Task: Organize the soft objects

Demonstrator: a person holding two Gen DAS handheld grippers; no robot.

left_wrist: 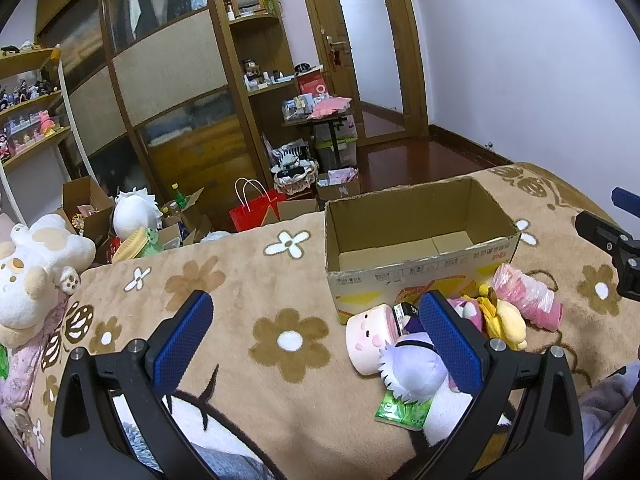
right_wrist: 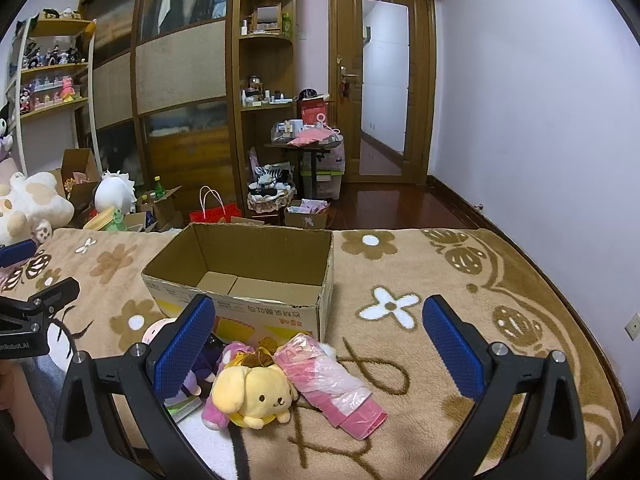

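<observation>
The left gripper hovers low over the flowered blanket, its blue pads spread wide and holding nothing. It sits in front of the open cardboard box and off to the box's left side, with its right finger overlapping the pile of soft toys. The right gripper is likewise spread wide and empty, pointing level past the box's right front corner.

The toys lie in a heap touching the front wall of the box: a pale pink cylinder plush, a lavender spiky-haired doll, a yellow dog plush and a pink item in clear wrap. The box interior shows only bare cardboard.
</observation>
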